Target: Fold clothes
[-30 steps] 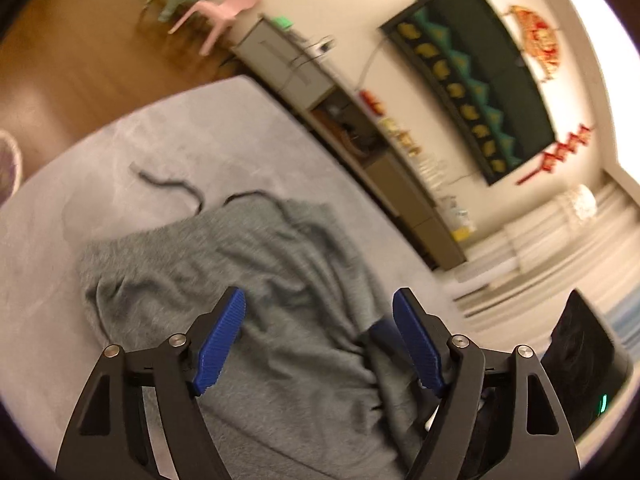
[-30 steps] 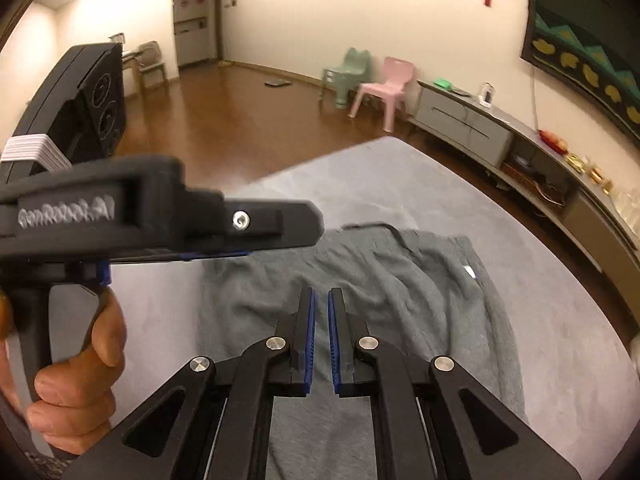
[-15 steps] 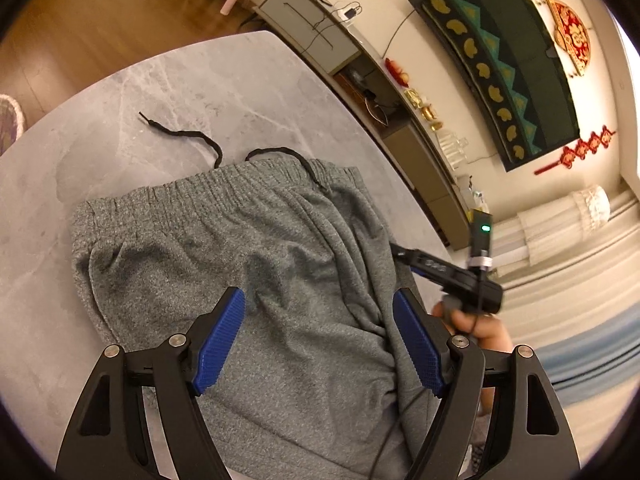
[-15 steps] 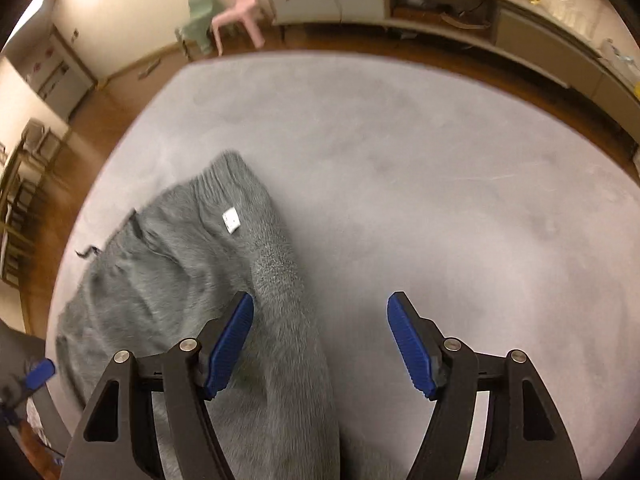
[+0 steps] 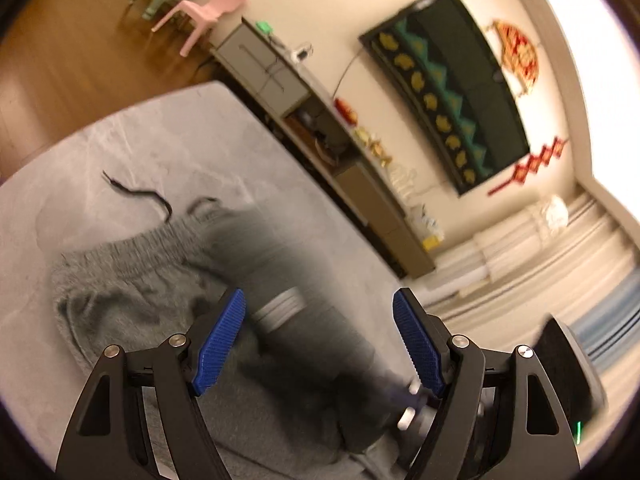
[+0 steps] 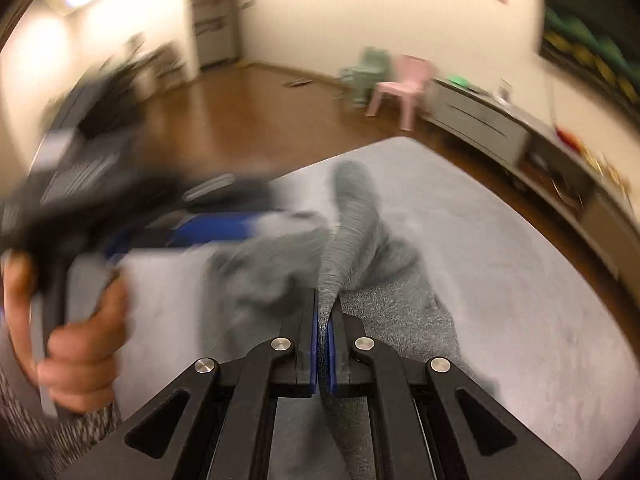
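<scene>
Right gripper (image 6: 323, 322) clamped on a lifted fold of the grey shorts (image 6: 384, 256), rest of garment lying on the grey table (image 6: 500, 248). Left gripper (image 5: 318, 340) spread wide above the waistband side, pinching nothing. Black drawstring (image 5: 140, 196) trailing onto table.

sweatpants (image 5: 132, 280) on table (image 5: 168, 148), drawstring (image 5: 136, 194) beyond waistband, chairs (image 5: 200, 4) behind table

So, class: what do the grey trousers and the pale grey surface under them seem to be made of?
Grey trousers: probably soft matte knit, like jersey; flecked weave and limp folds. Pale grey surface: faint veining suggests stone or a stone-look top, though blur leaves it open.
</scene>
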Motion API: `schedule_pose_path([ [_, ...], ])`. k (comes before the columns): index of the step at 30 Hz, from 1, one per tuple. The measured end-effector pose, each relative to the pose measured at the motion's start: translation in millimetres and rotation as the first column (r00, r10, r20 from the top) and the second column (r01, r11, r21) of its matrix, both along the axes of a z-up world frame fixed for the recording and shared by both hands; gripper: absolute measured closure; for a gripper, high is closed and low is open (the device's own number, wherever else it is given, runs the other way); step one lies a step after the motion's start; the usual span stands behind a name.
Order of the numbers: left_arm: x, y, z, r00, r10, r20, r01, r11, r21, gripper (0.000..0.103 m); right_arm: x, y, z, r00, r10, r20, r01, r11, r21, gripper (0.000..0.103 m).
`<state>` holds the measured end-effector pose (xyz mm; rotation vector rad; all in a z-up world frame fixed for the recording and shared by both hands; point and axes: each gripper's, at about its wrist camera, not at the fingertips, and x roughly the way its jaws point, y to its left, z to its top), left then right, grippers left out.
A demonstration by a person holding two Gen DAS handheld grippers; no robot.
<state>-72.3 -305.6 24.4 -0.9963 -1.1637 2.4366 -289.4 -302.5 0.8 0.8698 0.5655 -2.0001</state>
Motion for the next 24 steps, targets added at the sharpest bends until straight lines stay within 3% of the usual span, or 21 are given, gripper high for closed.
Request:
schedule_pose_path([
  [5,-18,13,-38,0.982,-0.01,0.186,0.03,0.994,-0.106,0.028,25,2,-21,0.998,-0.04,0.056,0.041,0.999,-0.003,0.099],
  [7,-16,3,-47,0.978,-0.006,0.207,0.011,1.0,-0.023,0.028,31,10,-18,0.995,-0.069,0.073,0.071,0.997,-0.014,0.099],
  [15,23,-45,-25,0.991,0.054,0.126,-0.068,0.992,0.108,0.027,26,9,-23,0.982,-0.175,0.069,0.179,0.982,-0.062,0.099],
  [20,1,-32,-52,0.96,-0.005,0.28,-0.034,0.99,0.134,0.027,6,2,-26,0.977,-0.199,0.074,0.205,0.975,-0.085,0.099],
  [24,-3,-24,-51,0.963,-0.023,0.269,-0.016,0.99,0.143,0.027,-25,-12,-34,0.968,-0.238,0.081,0.245,0.964,-0.099,0.099],
])
